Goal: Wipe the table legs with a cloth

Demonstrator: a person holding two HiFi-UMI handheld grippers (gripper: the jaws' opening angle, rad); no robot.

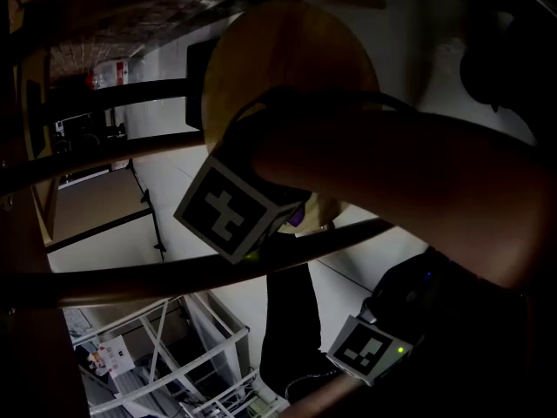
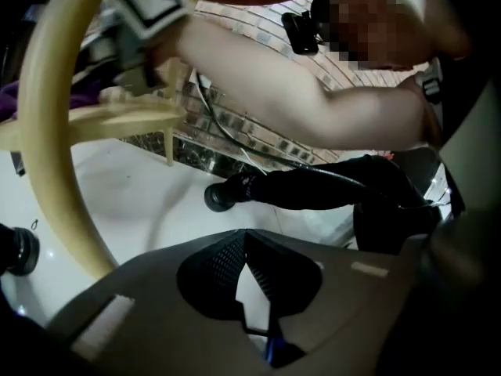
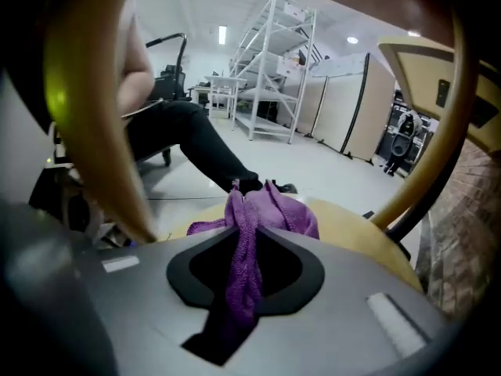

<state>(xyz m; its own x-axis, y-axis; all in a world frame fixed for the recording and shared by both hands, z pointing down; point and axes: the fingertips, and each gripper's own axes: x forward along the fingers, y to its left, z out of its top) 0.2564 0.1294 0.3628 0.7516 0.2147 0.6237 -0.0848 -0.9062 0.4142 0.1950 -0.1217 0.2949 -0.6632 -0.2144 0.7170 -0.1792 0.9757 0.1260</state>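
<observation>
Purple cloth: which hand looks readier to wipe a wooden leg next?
Right, I'd say. The right gripper is shut on the purple cloth, with a wooden leg just beside it; the left gripper is shut on nothing.

Purple cloth (image 3: 262, 214) is looking soft, fuzzy-piled; curved table leg (image 3: 86, 92) is showing smooth pale wood, possibly lacquered, view blurry; white floor (image 2: 117, 186) is gleaming glossy and smooth.
</observation>
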